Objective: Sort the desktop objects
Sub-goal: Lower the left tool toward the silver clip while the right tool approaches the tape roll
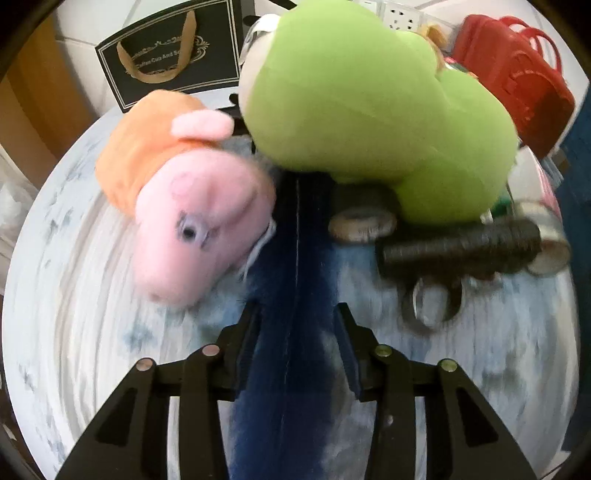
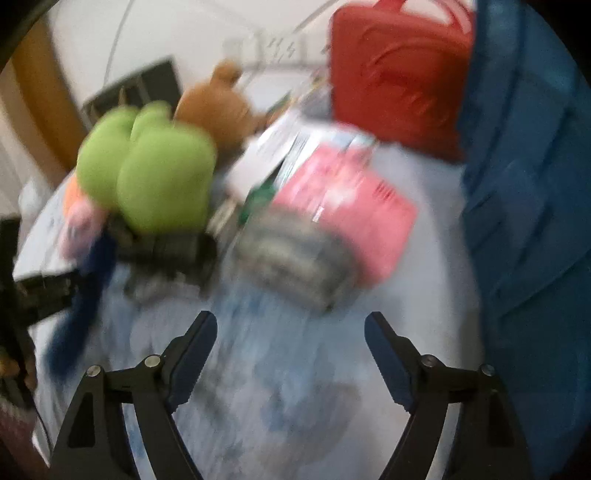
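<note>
Nearest of all, the left gripper [image 1: 297, 328] has a long dark blue feather [image 1: 291, 295] between its fingers; whether the pads press it I cannot tell through the blur. That feather lies on a pale, blue-mottled tabletop [image 1: 92, 314], running away towards the pink pig toy [image 1: 195, 218] on the left and the green plush [image 1: 365, 110] on the right. Right of the feather lie a tape roll [image 1: 364, 223] and a dark ribbed cylinder [image 1: 461, 247]. Farther back stand a black gift bag [image 1: 170, 59], a red basket [image 1: 517, 92] and wall sockets [image 1: 400, 16]. Over to the right, the right gripper [image 2: 291, 332] hangs spread and empty above bare tabletop, with a pink packet [image 2: 354, 199] beyond.
</note>
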Demonstrator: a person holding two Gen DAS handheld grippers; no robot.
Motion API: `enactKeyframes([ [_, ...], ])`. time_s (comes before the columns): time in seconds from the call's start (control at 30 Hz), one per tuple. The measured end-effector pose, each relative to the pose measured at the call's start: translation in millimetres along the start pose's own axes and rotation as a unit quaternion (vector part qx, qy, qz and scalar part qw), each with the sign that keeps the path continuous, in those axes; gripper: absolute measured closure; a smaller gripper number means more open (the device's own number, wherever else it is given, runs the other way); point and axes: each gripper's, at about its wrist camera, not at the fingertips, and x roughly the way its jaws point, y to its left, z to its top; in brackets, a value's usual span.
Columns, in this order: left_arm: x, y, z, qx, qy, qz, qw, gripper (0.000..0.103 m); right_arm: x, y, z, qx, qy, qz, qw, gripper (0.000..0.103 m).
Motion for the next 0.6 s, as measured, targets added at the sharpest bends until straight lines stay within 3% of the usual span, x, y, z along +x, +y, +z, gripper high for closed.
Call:
enactKeyframes([
  [0.07,7.3,3.7,11.2,-0.009,-0.002,0.007,0.9999,0.059,5.1,-5.9,22.9,-0.002,-0.019,-0.027,0.999,0.020],
  [0.17,33.7,5.8,18.7,-0.025,0.010,0.008,0.9996,0.059,36.1,-9.3,54.4,0.008,-0.014,-0.027,1.000,0.027],
  [0.23,36.8,6.0,16.1,-0.030,0.006,0.000,0.9995,0.070,60.5,-7.3,59.5,0.004,0.007,-0.037,0.999,0.037],
  [0.27,34.8,6.7,12.3,-0.027,0.008,-0.003,0.9996,0.072,70.1,-5.6,57.0,0.004,0.021,-0.034,0.999,0.043],
  [0.33,29.5,10.4,2.4,-0.032,0.012,-0.021,0.9992,0.078,70.8,-2.0,47.9,0.017,0.031,0.010,0.999,0.044],
  [0.43,16.8,7.4,-22.7,-0.009,0.019,-0.018,0.9996,0.083,51.4,21.8,24.2,-0.036,0.032,-0.010,0.999,0.043],
  [0.53,6.3,7.0,-43.1,-0.005,0.028,-0.019,0.9994,0.083,52.3,29.1,-11.7,-0.027,0.086,0.035,0.995,0.045],
  [0.6,-2.6,7.0,-54.2,-0.005,0.038,-0.019,0.9991,0.083,53.0,33.6,-30.0,-0.043,0.089,0.039,0.994,0.048],
])
